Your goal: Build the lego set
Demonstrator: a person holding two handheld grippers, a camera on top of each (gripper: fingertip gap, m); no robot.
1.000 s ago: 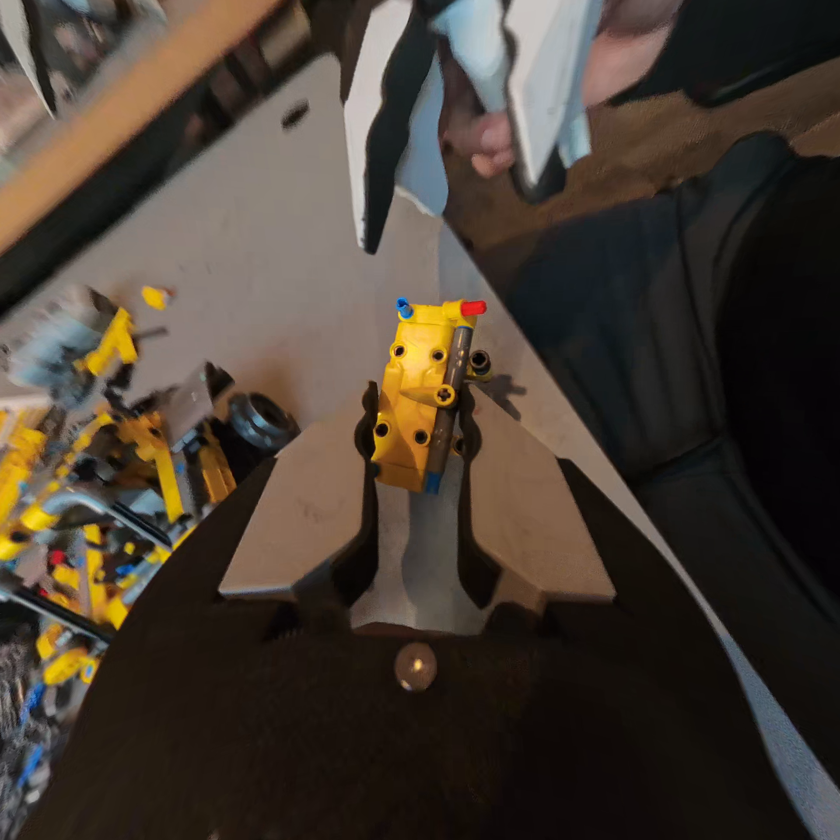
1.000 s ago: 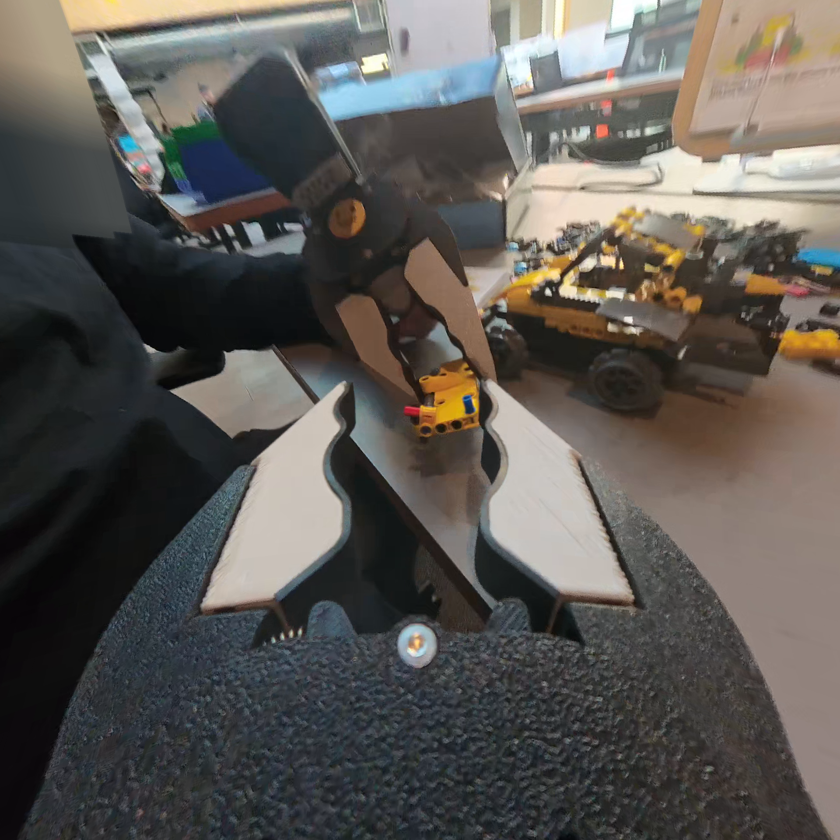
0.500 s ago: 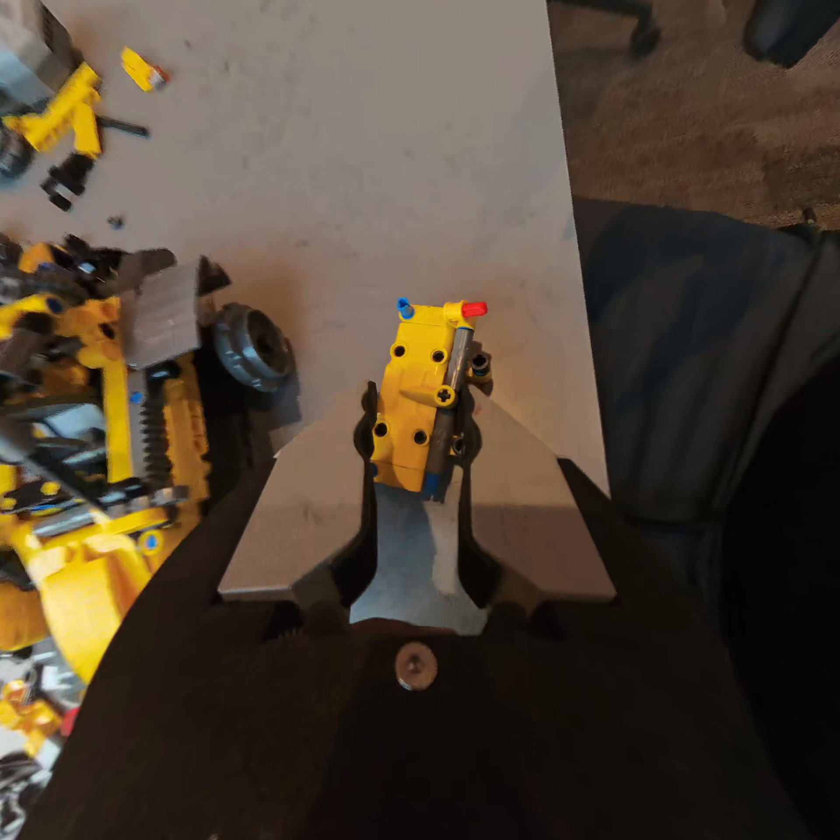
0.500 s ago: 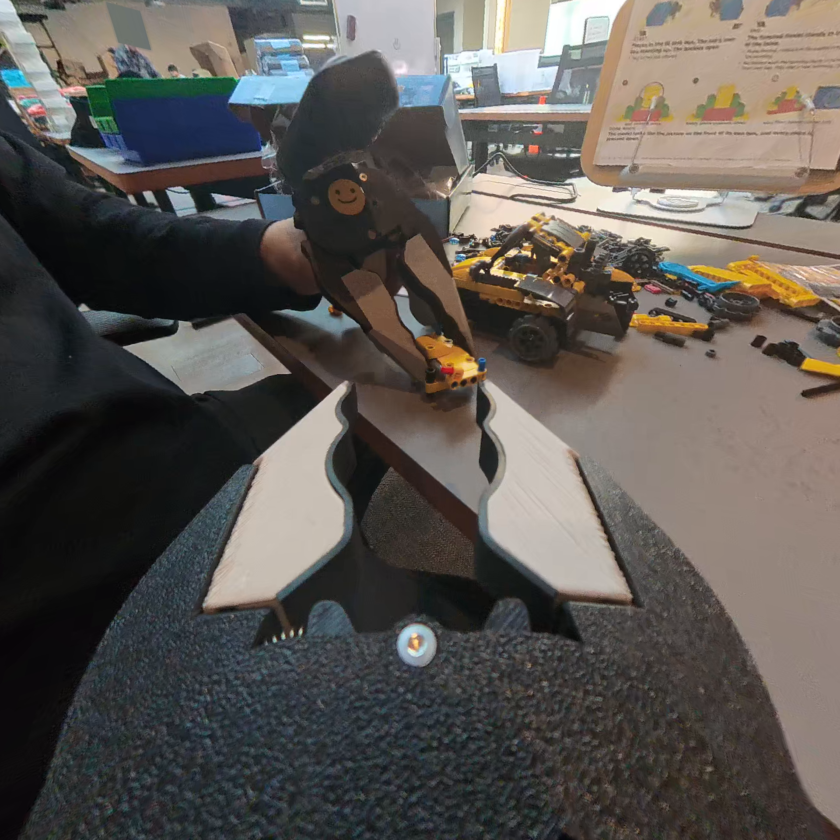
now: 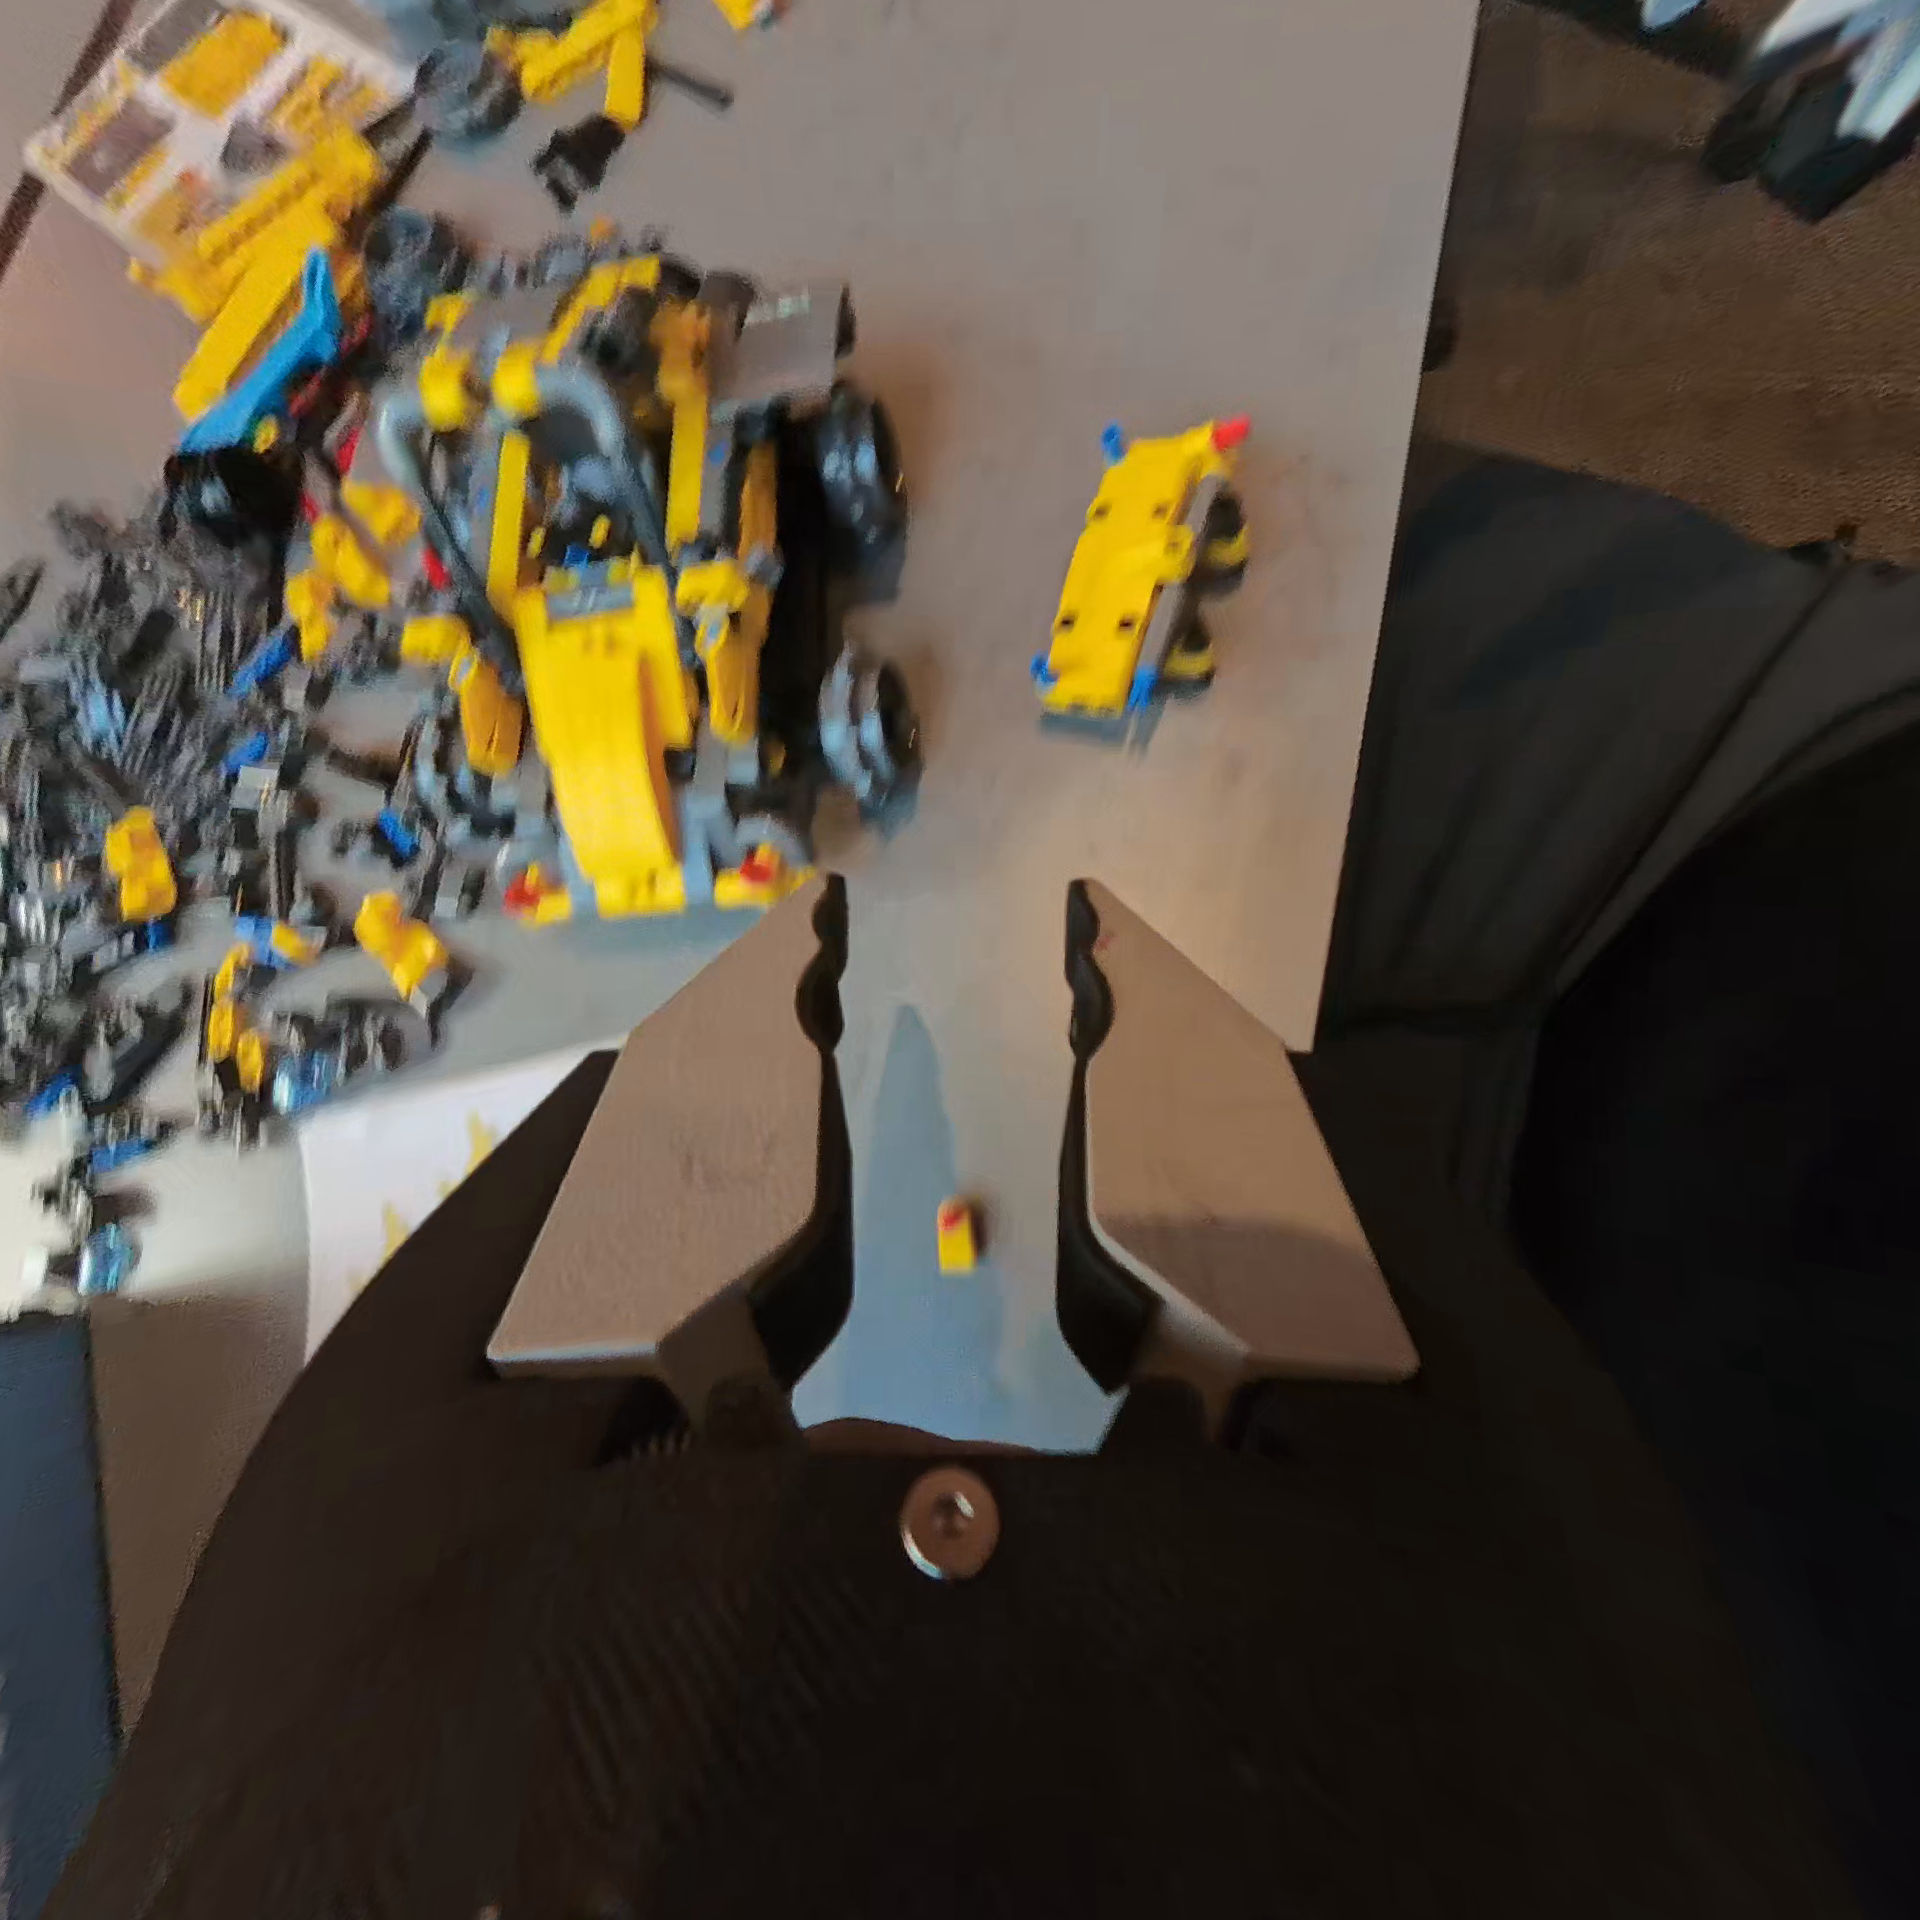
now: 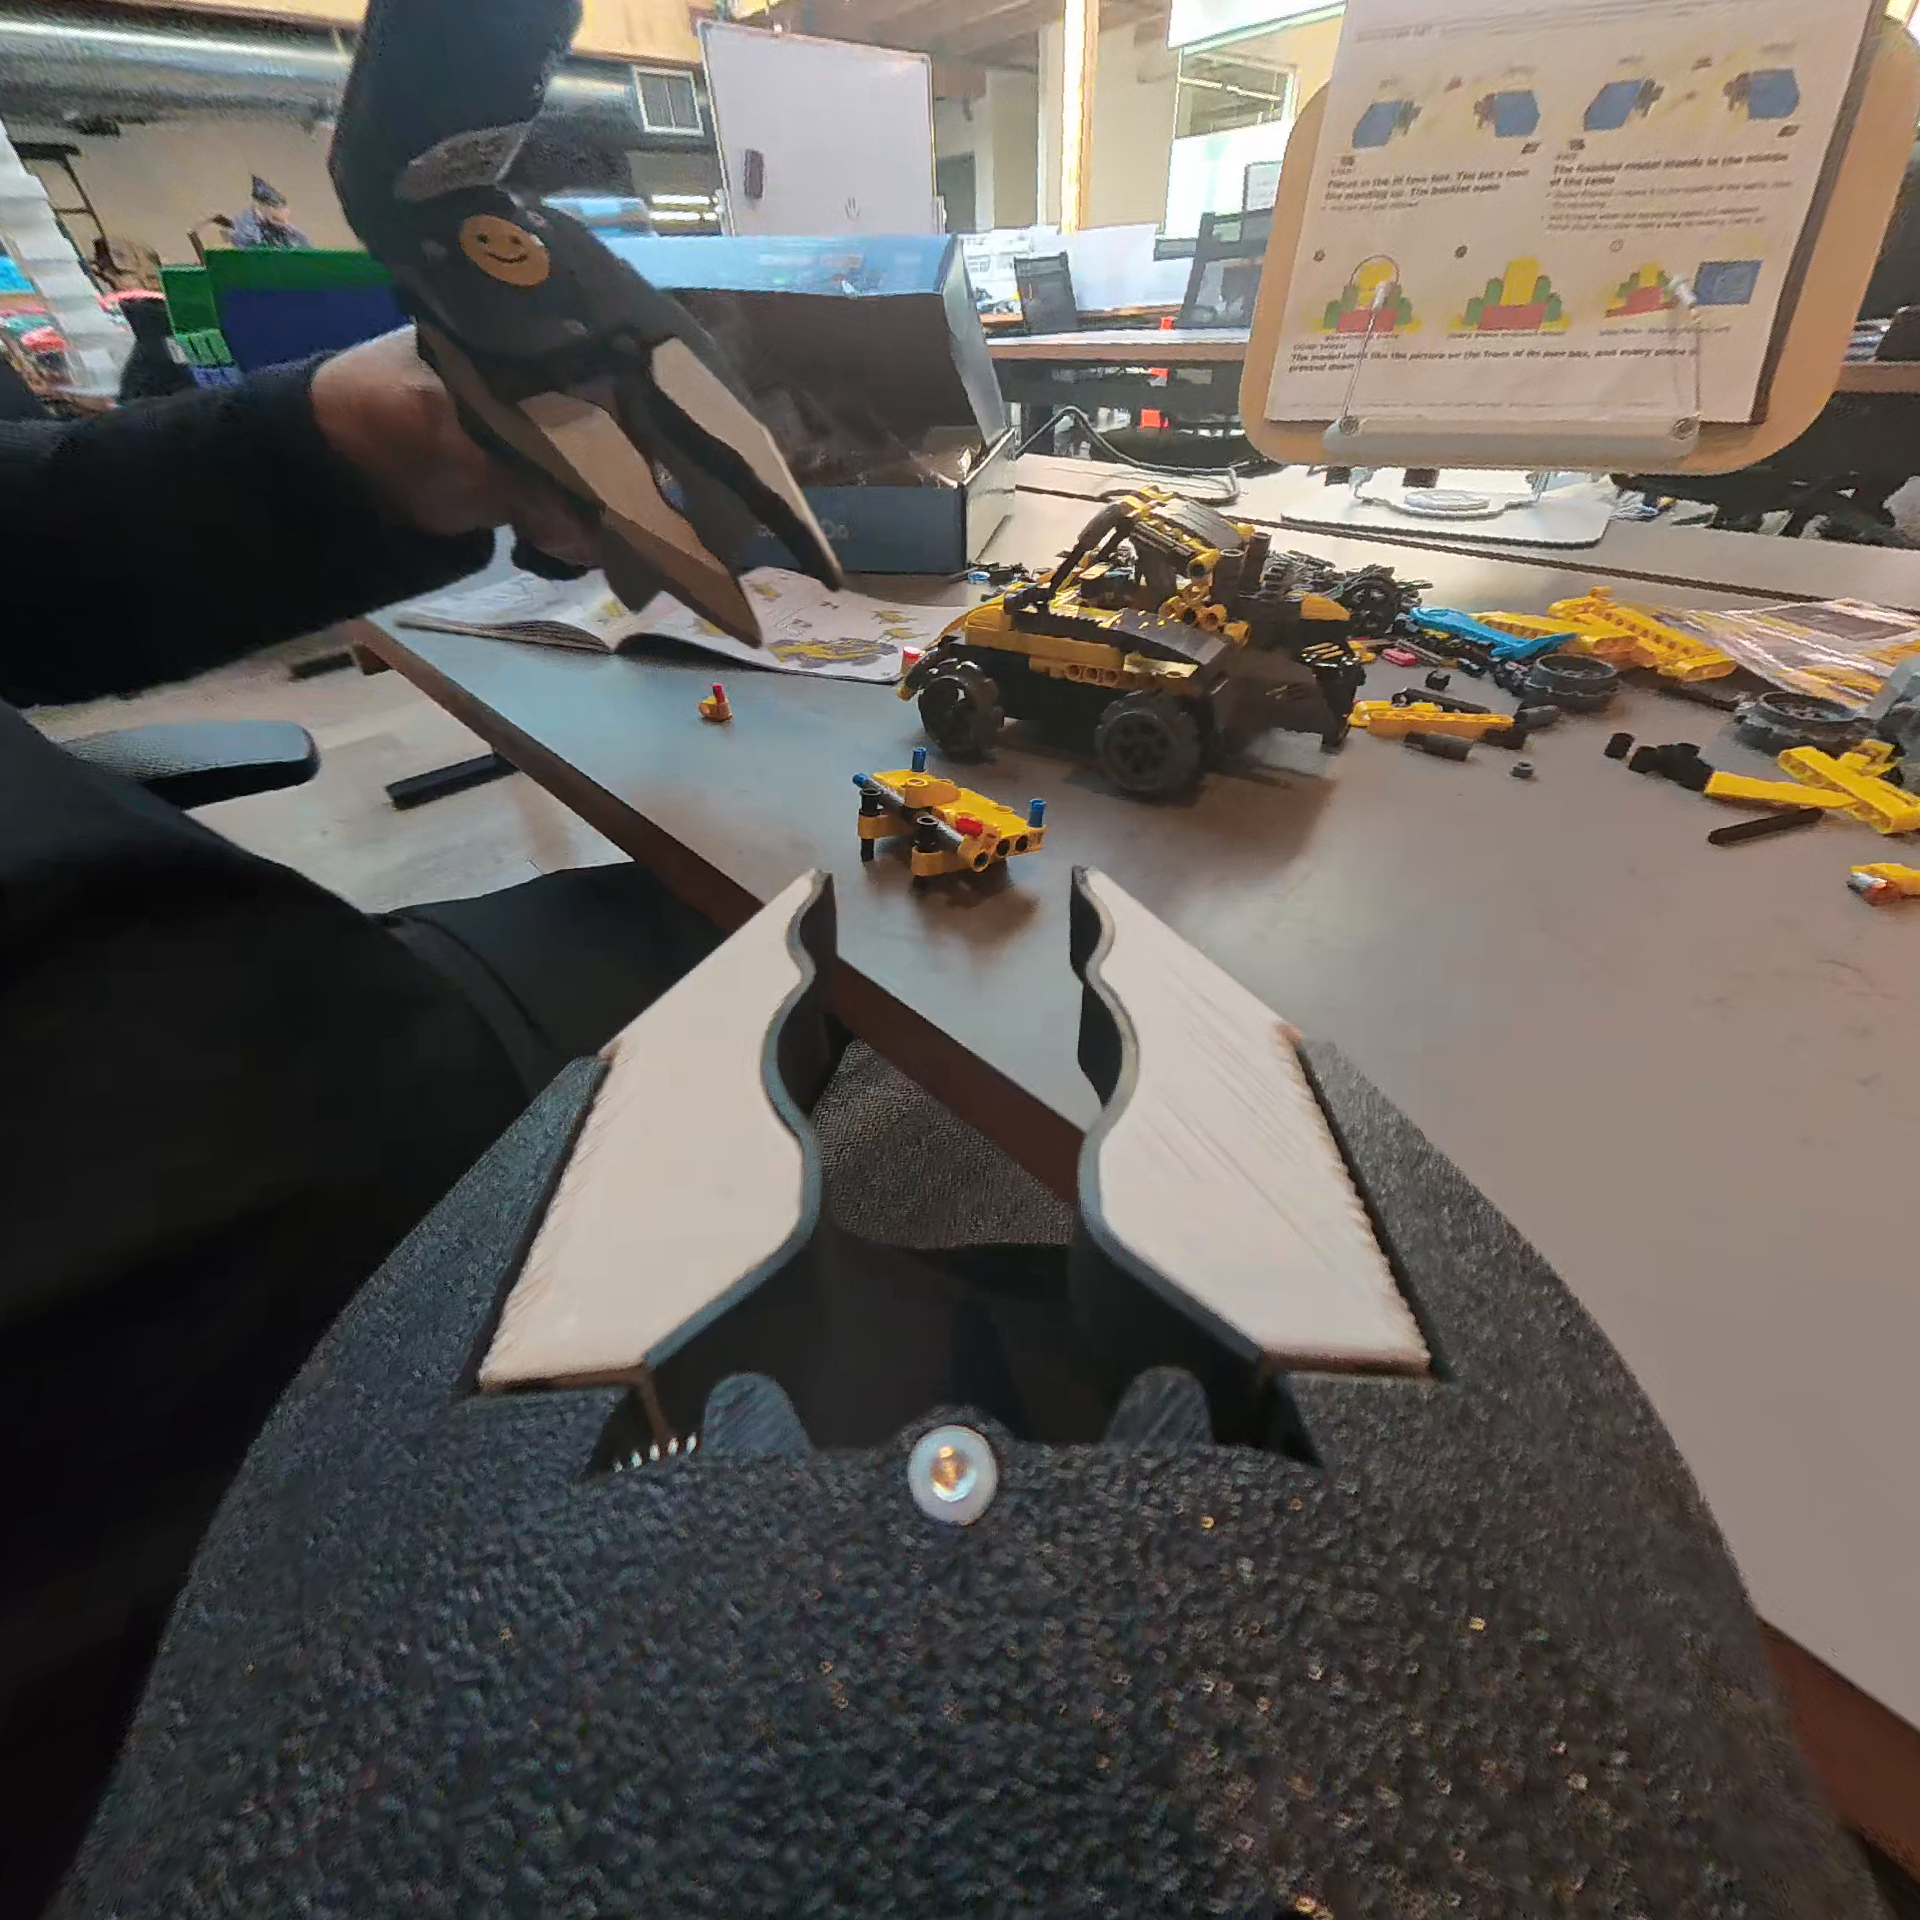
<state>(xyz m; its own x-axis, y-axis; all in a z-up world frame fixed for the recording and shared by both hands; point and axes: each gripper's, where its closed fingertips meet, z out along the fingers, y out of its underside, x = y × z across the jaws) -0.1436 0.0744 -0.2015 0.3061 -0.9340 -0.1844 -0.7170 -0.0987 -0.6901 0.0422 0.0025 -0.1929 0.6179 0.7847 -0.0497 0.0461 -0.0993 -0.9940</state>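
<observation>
A small yellow brick assembly point(image 6: 948, 817) with blue and red pins and a grey axle lies on the grey table point(image 6: 1455, 1039) near its front edge; it also shows in the left wrist view point(image 5: 1138, 569). My left gripper point(image 5: 951, 904) is open and empty, raised above the table; it shows from the side in the right wrist view point(image 6: 790, 603), well above the assembly. My right gripper point(image 6: 951, 894) is open and empty, just short of the assembly. A tiny yellow and red piece point(image 5: 958, 1232) lies on the table below my left gripper; the right wrist view point(image 6: 715, 704) shows it too.
A yellow and black brick vehicle point(image 6: 1132, 655) stands behind the assembly, and shows in the left wrist view point(image 5: 623, 623). Loose yellow, black and blue parts point(image 6: 1662, 665) lie to its right. An open booklet point(image 6: 665, 613), a dark box point(image 6: 862, 416) and an instruction stand point(image 6: 1558, 229) stand farther back. About 20 centimeters separates my left fingertips from my right.
My left gripper let go of the yellow assembly, which now rests on the table, and rose up and away from it with its jaws wider. My right gripper's jaws narrowed a little.
</observation>
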